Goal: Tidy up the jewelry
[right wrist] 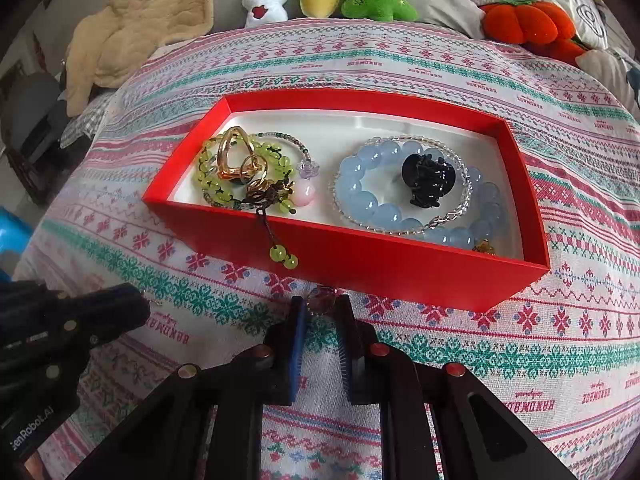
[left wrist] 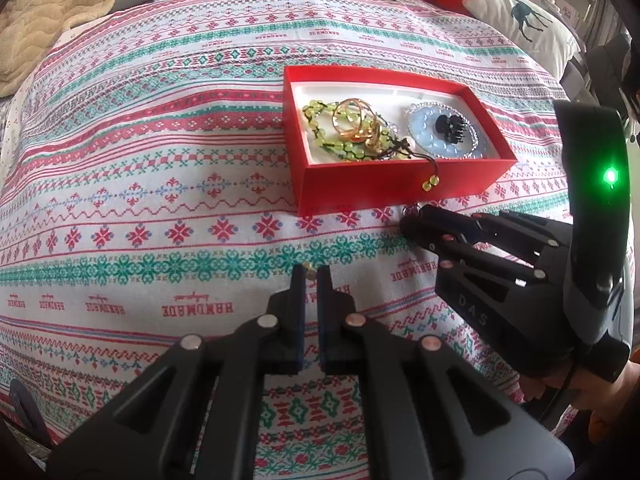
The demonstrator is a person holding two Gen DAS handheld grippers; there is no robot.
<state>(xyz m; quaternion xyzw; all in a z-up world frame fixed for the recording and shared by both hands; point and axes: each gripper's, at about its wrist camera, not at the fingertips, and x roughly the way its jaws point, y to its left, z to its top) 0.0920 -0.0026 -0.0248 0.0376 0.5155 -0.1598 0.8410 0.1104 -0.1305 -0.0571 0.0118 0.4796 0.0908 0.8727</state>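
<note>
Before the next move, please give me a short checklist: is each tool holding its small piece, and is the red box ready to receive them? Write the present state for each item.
1. Right tool has a small ring between its tips: ok, though grip firmness cannot tell.
2. Left tool is nearly closed on a tiny gold piece: ok; what the piece is, cannot tell.
3. Red box is open, no lid on it: ok.
4. Free white floor in the box, along the back wall: ok.
5. Green bead tassel hangs over the box's front wall: not ok.
6. Black hair claw lies on the blue bracelet: cannot tell if intended.
</note>
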